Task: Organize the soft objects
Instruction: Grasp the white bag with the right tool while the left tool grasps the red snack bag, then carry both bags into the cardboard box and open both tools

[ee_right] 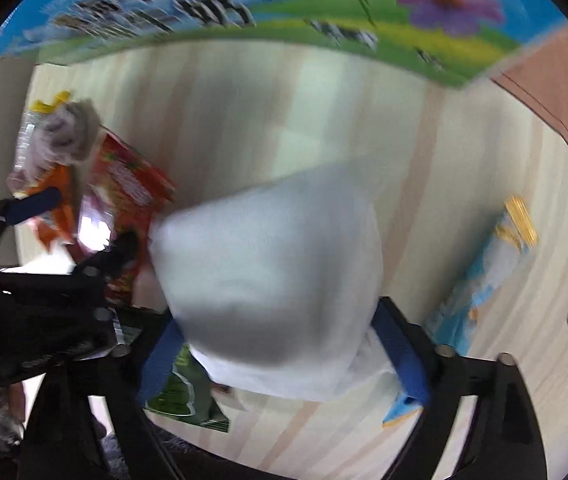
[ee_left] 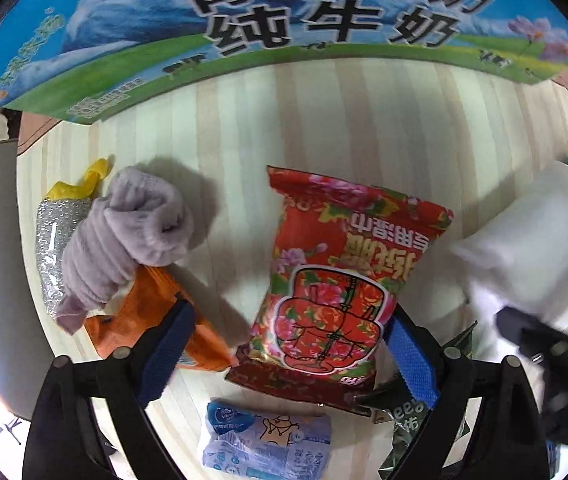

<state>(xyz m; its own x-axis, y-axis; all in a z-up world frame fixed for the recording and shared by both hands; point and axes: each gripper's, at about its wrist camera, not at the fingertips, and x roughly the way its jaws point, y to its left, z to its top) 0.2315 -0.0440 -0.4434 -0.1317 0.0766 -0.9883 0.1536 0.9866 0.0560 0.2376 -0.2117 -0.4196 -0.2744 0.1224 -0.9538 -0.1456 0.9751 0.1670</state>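
A red floral wipes packet [ee_left: 324, 280] lies flat on the pale wooden table [ee_left: 324, 120]. My left gripper [ee_left: 290, 314] points down over the packet's near end, open. Its left pad [ee_left: 163, 352] lies over an orange packet [ee_left: 143, 312], well clear of the red one. The right pad [ee_left: 412, 360] is at the red packet's edge. My right gripper [ee_right: 277, 320] is shut on a white soft bundle [ee_right: 267, 272], with a blue pad pressed on each side. From the left wrist, that bundle [ee_left: 524, 240] and the right gripper's dark body [ee_left: 532, 336] are at the far right.
A lilac fluffy cloth [ee_left: 123, 232] rests on a silver scrubber [ee_left: 51, 248] at the left. A blue tissue pack [ee_left: 267, 440] and a green packet [ee_left: 404, 440] lie near me. A milk carton box [ee_left: 284, 20] closes the back. A light-blue packet [ee_right: 484, 272] lies to the right.
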